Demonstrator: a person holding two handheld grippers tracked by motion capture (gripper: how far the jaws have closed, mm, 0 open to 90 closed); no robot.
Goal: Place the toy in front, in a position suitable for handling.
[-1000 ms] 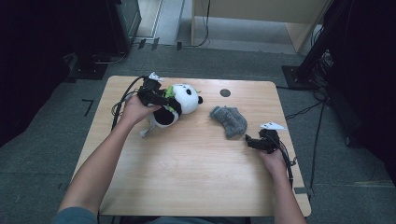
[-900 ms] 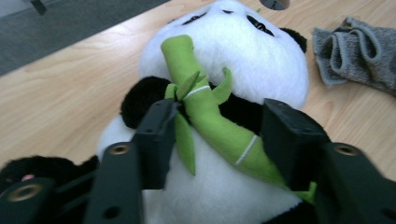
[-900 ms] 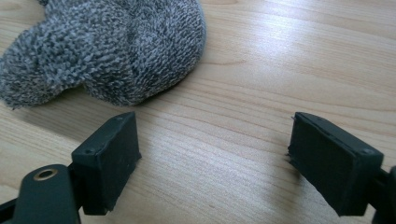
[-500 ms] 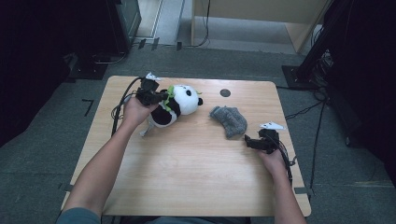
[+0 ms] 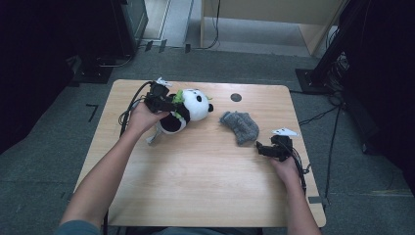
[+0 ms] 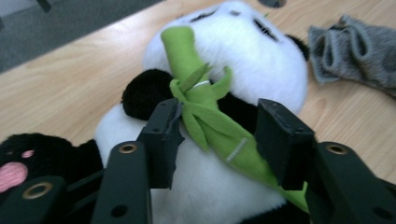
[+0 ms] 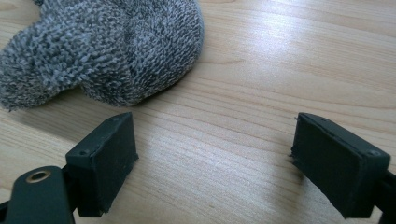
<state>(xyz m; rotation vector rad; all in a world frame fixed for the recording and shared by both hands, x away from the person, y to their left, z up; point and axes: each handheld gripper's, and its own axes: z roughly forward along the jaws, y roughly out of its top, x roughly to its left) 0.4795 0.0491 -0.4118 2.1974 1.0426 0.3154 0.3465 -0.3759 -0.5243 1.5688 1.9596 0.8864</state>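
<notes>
A black-and-white plush panda lies on its back at the far left of the wooden table, with a green felt bamboo stalk on its chest. My left gripper reaches into it from the left. Its jaws have just been opening and straddle the bamboo; the pads stand beside the stalk without pressing it. To the right lies a grey knitted sock. My right gripper rests low, just in front of the sock, open over bare wood.
A small dark round hole sits in the tabletop behind the sock. The left gripper's cable loops over the table's left edge. Dark equipment and stands surround the table on the grey floor.
The left hand has shifted slightly at the panda. The panda, the sock and the right hand lie as before.
</notes>
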